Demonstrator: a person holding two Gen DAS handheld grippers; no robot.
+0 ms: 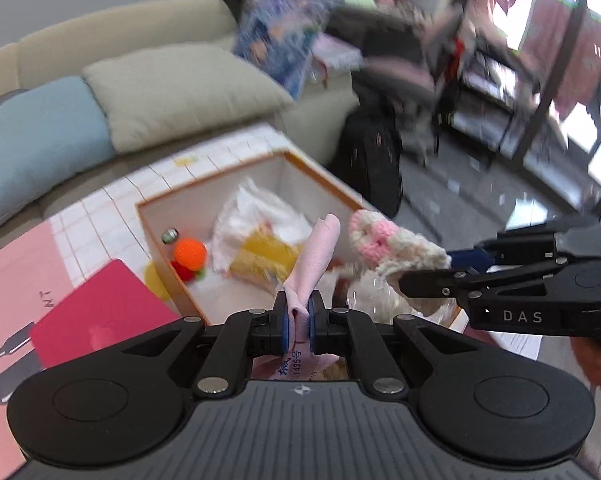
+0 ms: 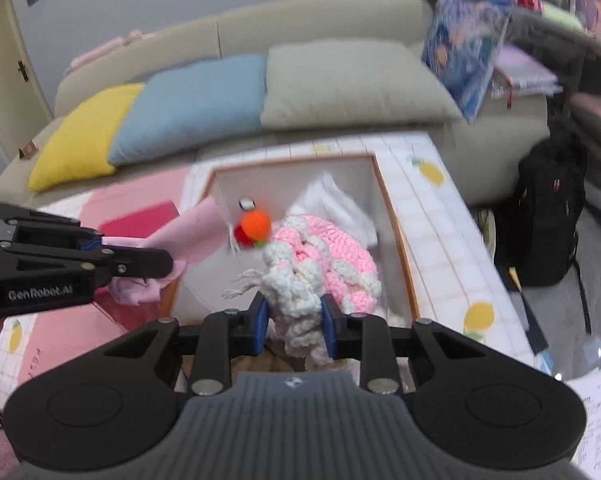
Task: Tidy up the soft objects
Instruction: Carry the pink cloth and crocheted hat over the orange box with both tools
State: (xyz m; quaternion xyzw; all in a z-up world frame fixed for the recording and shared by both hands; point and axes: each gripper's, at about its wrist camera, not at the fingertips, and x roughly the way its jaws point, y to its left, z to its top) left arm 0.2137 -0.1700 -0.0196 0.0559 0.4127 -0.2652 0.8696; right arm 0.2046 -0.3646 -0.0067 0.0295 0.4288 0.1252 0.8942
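Right now your left tongs (image 1: 298, 320) are clenched on a pale pink cloth (image 1: 314, 258), its free end sticking up past the blue pads (image 1: 285, 326) and a printed corner hanging below them. Your right tongs (image 2: 295, 330) grasp a pink and white crocheted piece (image 2: 320, 268) by its bulky white edge, with the pink part and a frayed white cord spilling forward. Both bundles hang over an open white box with an orange rim (image 2: 396, 236), which sits on the tiled counter (image 2: 432, 216) in front of the sofa (image 2: 320, 16). Inside the box lie an orange pom-pom toy (image 2: 255, 226) with red and green bits beside it, a crumpled white fabric (image 1: 256, 216) and something yellow (image 1: 266, 256) tucked under that fabric. A red flat book or folder (image 1: 104, 312) lies on the counter just beside the box, on your left tongs' side. Yellow, blue and beige cushions (image 2: 352, 80) line the sofa behind.
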